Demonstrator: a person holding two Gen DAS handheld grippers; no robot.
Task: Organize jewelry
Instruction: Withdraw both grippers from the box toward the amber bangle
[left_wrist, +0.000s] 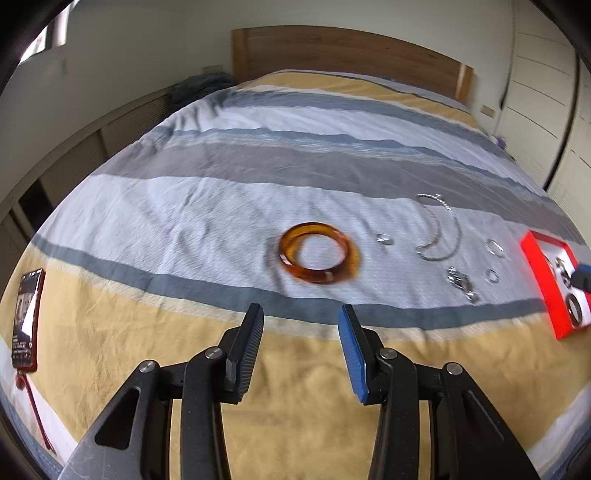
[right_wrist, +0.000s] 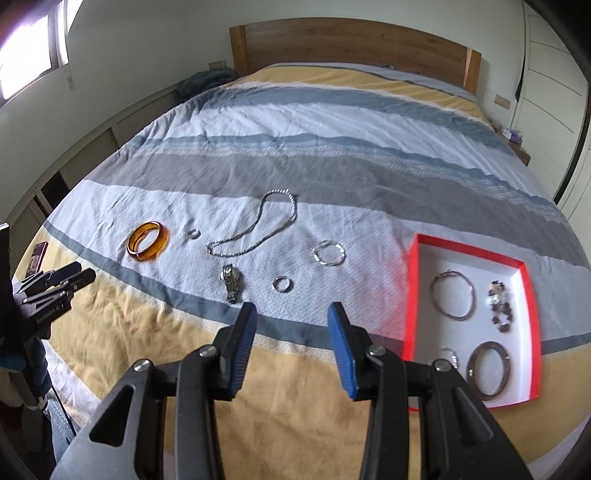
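1. Amber bangle lay flat on bedspread, dead ahead of left gripper; jaws spread, empty.
2. Sat far left of right gripper, also spread; nearer left.
3. Red tray lay right.

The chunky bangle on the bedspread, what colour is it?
Translucent amber-orange; the chunky bangle shows best in the left wrist view, lying flat on the white stripe.

bangle left of necklace; watch before necklace; box right
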